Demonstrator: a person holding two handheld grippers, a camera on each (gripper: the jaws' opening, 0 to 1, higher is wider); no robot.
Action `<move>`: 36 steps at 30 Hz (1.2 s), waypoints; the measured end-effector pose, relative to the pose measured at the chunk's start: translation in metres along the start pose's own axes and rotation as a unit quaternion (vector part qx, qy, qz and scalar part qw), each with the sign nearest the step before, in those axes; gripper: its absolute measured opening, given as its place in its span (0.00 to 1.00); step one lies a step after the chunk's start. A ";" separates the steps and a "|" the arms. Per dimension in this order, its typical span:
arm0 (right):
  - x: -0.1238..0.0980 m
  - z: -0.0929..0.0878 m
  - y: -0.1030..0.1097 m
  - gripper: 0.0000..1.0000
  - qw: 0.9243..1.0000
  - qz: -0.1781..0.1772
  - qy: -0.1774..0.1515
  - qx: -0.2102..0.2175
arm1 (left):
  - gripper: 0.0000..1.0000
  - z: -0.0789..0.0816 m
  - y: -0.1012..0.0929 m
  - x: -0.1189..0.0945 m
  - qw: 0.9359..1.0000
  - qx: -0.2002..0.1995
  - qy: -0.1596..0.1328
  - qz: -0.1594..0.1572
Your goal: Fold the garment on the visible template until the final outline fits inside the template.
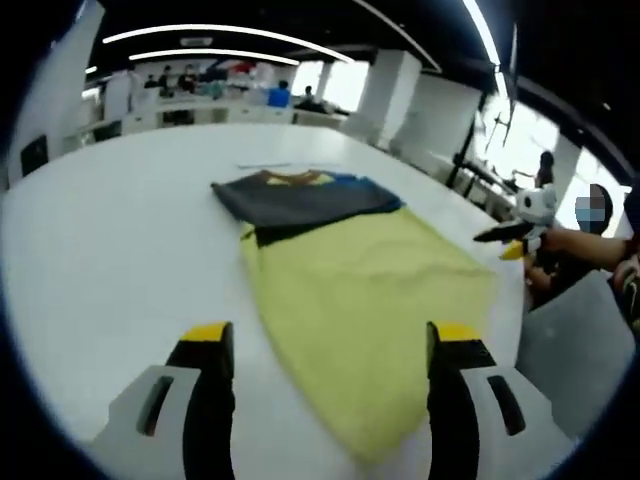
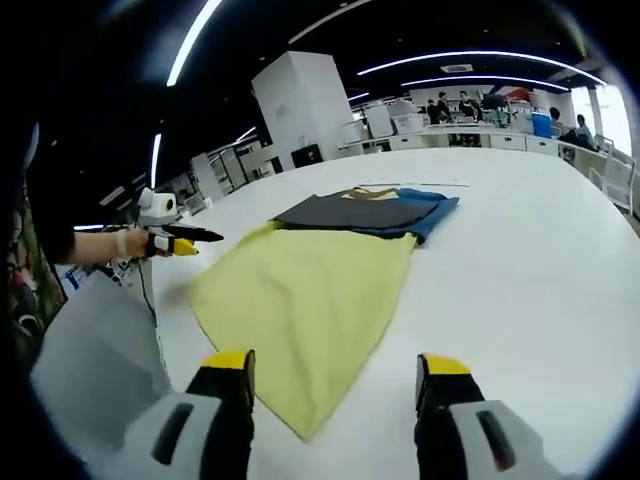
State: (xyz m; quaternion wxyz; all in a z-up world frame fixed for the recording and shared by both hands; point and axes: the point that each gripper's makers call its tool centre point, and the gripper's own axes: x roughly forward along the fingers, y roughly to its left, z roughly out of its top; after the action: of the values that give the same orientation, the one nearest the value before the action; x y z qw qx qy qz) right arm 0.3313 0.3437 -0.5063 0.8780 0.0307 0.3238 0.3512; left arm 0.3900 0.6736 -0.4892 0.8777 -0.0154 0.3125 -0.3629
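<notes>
A garment lies flat on the white table. Its yellow-green body points toward me and its dark grey and blue upper part lies at the far end. My left gripper is open, its yellow-tipped jaws straddling the near hem with nothing held. A hand holds the right gripper off the garment's right edge. In the right gripper view the yellow body and dark part lie ahead. My right gripper is open over the near corner. The left gripper hovers at the left.
A thin pale strip lies on the table just beyond the garment. A grey panel stands past the table edge beside the person. Desks with people and a white pillar are far behind.
</notes>
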 end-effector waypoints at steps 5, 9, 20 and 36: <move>-0.004 -0.013 0.013 0.45 0.999 0.020 0.027 0.010 | 0.60 -0.015 -0.004 -0.012 1.000 0.005 0.021 -0.005; -0.005 -0.022 0.020 0.29 0.999 0.028 0.041 0.019 | 0.50 -0.028 -0.007 -0.020 0.999 -0.015 0.035 -0.004; -0.004 -0.033 0.028 0.23 0.997 0.043 0.060 0.037 | 0.24 -0.060 -0.015 -0.029 0.994 -0.066 0.082 -0.011; -0.003 -0.039 0.022 0.00 0.995 0.029 0.063 0.078 | 0.00 -0.076 -0.025 -0.027 0.987 -0.110 0.117 -0.031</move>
State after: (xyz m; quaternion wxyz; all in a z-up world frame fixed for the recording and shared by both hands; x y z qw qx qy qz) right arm 0.2935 0.3514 -0.5297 0.8400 0.0864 0.4040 0.3517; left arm 0.3178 0.6878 -0.5294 0.8165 -0.0789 0.4499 -0.3531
